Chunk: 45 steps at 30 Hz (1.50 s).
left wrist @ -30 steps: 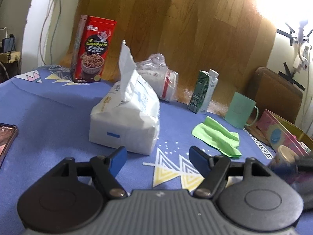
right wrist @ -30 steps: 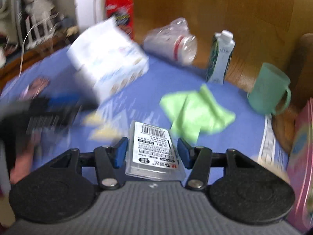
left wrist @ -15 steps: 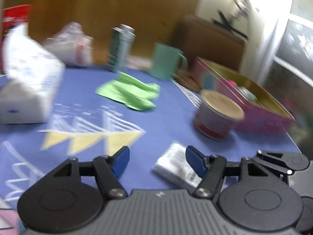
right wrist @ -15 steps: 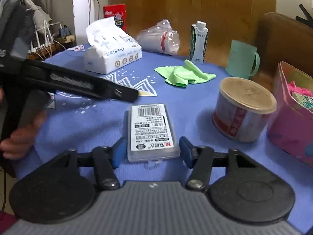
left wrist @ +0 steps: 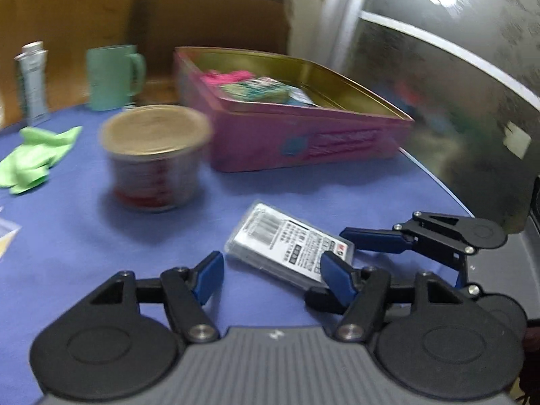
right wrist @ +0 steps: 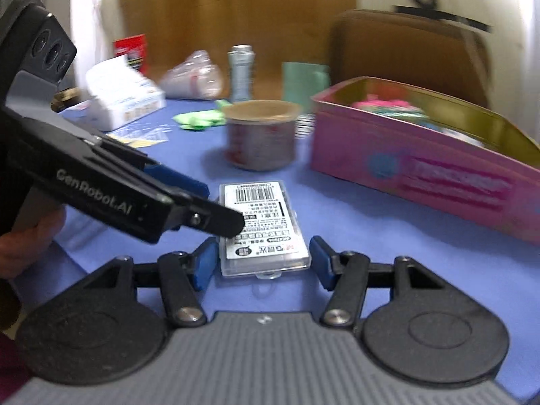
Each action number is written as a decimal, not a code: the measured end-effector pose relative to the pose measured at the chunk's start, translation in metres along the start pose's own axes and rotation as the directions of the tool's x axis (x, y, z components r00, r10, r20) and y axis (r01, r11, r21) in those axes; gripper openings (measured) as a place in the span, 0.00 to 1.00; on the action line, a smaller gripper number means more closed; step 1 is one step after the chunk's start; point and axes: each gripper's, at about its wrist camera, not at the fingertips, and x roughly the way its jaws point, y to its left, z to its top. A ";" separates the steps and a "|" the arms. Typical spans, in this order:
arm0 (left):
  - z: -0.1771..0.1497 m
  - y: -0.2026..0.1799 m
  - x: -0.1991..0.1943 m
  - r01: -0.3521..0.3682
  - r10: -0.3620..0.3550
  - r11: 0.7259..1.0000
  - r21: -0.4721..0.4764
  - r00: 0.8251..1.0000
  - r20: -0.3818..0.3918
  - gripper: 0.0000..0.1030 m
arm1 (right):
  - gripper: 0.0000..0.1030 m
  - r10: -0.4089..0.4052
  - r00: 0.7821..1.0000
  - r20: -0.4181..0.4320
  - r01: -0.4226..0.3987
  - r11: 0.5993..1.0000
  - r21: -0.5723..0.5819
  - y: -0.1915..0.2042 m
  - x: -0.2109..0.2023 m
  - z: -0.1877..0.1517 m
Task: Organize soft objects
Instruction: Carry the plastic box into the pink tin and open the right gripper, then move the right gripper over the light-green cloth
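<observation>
A clear flat packet with a barcode label (right wrist: 261, 226) lies on the blue tablecloth (right wrist: 388, 236); it also shows in the left wrist view (left wrist: 287, 243). My right gripper (right wrist: 261, 263) is open, its blue fingers astride the packet's near end. My left gripper (left wrist: 271, 275) is open and empty, close beside the packet's left. A pink tin (left wrist: 303, 141) holds pink and teal soft items (left wrist: 249, 84). A green cloth (left wrist: 33, 158) lies at the far left.
A round can (left wrist: 155, 158) stands between the cloth and the tin. A green mug (left wrist: 113, 76), a carton (left wrist: 32, 81), a tissue pack (right wrist: 125, 98) and a wrapped bundle (right wrist: 194, 79) stand further back. The table edge (left wrist: 435, 182) runs at the right.
My left gripper has swung right, from the tissue pack to the packet beside my right gripper. My right gripper has lowered the packet onto the cloth and stays open around it.
</observation>
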 end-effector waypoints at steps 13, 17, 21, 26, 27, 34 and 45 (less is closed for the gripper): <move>0.020 -0.021 0.025 -0.016 0.017 0.999 0.031 1.000 -0.025 0.64 | 0.61 -0.093 0.992 0.090 0.088 0.995 0.054 -0.030 -0.024 -0.031; 0.022 -0.033 0.024 -0.042 0.043 0.997 0.061 0.999 -0.011 0.63 | 0.45 -0.098 0.989 0.115 0.094 0.995 0.039 -0.024 -0.020 -0.031; 0.047 -0.034 0.013 0.003 -0.005 0.999 0.046 0.999 0.052 0.63 | 0.45 -0.116 0.980 0.160 0.107 0.992 0.062 -0.032 -0.027 -0.029; 0.091 -0.052 0.013 -0.018 0.000 0.993 0.117 0.989 0.149 0.63 | 0.46 -0.188 0.939 0.288 0.177 0.982 0.064 -0.045 -0.041 -0.002; 0.100 -0.053 0.017 -0.026 0.005 0.992 0.127 0.986 0.166 0.63 | 0.46 -0.202 0.932 0.301 0.192 0.979 0.062 -0.051 -0.040 0.005; 0.149 -0.050 0.075 -0.085 0.065 0.991 0.102 0.981 0.184 0.71 | 0.46 -0.302 0.904 0.302 0.291 0.953 0.081 -0.098 -0.004 0.042; 0.123 -0.052 0.069 -0.131 0.116 0.988 0.082 0.978 0.171 0.71 | 0.47 -0.499 0.818 0.286 0.455 0.866 0.209 -0.128 0.011 0.039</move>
